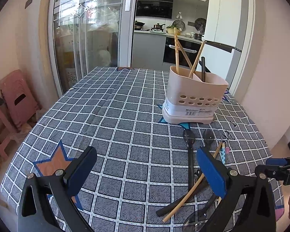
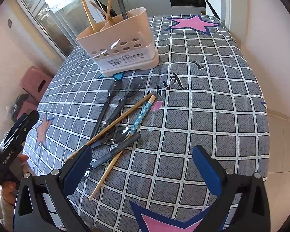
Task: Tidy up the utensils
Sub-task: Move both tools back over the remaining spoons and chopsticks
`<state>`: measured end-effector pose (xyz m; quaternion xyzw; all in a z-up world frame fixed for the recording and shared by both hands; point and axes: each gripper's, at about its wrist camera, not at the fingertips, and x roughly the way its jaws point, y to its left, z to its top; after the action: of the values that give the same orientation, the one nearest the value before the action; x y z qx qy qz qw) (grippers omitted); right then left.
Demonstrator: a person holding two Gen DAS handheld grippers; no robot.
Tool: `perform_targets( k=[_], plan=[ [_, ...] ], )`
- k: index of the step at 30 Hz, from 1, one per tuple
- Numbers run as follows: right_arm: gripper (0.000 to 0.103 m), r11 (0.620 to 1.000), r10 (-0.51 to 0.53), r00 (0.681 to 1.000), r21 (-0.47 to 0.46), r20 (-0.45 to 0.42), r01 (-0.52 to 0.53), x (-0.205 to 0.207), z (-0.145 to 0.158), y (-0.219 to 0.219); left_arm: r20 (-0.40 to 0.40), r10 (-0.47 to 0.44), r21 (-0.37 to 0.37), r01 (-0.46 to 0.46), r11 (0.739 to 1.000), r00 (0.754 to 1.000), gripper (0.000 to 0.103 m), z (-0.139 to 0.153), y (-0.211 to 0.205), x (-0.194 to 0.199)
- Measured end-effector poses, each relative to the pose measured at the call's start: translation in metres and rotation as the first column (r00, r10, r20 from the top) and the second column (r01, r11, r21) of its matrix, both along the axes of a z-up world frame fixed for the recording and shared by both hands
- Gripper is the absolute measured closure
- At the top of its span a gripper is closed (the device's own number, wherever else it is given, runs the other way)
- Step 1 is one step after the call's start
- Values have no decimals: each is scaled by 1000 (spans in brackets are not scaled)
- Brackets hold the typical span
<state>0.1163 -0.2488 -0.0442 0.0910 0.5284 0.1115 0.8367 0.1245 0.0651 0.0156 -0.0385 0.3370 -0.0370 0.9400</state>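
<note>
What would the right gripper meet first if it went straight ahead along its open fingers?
Probably the bare checked tablecloth: the right gripper points just right of the spoons and chopsticks. Depth is unclear.

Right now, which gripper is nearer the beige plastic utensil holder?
Hard to call; perhaps the left. The left gripper and right gripper both hang open short of the beige plastic utensil holder, utensils between.

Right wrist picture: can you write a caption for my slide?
Open right gripper hovers over spoons and chopsticks scattered before a beige holder.
</note>
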Motion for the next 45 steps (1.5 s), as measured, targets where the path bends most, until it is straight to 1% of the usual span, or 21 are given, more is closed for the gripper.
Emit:
perform_targets(
  k=[7, 13, 17, 20, 26, 28, 33, 36, 37, 39, 41, 43, 45],
  plan=[
    [0, 1000, -7, 999, 11, -49, 8, 3, -6, 4, -50, -13, -8, 13, 1000, 999, 0, -13, 6, -3],
    [0, 1000, 2, 995, -11, -103, -4, 9, -12, 11, -94, -7, 26, 9, 1000, 996, 0, -23, 6, 0],
    [0, 1000, -7, 989, 0, -150, 7, 16, -16, 9, -115, -6, 57, 13, 998, 993, 0, -26, 6, -1],
    [0, 1000, -22, 979, 17, -202, 26, 22, -22, 9, -131, 2, 77, 8, 997, 991, 0, -28, 8, 0],
    [1, 1000, -25, 967, 3, -254, 27, 34, -31, 24, -154, 5, 83, 8, 997, 988, 0, -34, 13, -1],
    [4, 999, -29, 960, 6, -278, 32, 39, -35, 32, -160, 2, 85, 12, 996, 987, 0, -36, 13, -1],
    [25, 993, -121, 951, -25, -286, 119, 51, -43, 29, -146, -20, 88, 33, 996, 989, 0, -34, 11, -5],
    [30, 985, -170, 934, -39, -314, 166, 59, -52, 24, -141, -31, 89, 44, 995, 990, 0, -36, 11, -7],
    [31, 983, -184, 934, -48, -305, 178, 62, -51, 24, -142, -33, 89, 46, 995, 989, 0, -37, 11, -6],
    [37, 981, -193, 939, -82, -285, 176, 69, -50, 28, -147, -38, 82, 51, 995, 988, 0, -40, 11, -3],
    [39, 978, -204, 939, -109, -278, 180, 75, -51, 32, -163, -42, 74, 54, 996, 986, 0, -41, 11, 3],
    [39, 974, -204, 945, -148, -255, 171, 82, -51, 38, -176, -48, 68, 61, 996, 983, 0, -42, 9, 10],
    [41, 967, -187, 956, -214, -226, 139, 87, -52, 48, -175, -56, 77, 71, 994, 983, 0, -40, 5, 14]
  ],
)
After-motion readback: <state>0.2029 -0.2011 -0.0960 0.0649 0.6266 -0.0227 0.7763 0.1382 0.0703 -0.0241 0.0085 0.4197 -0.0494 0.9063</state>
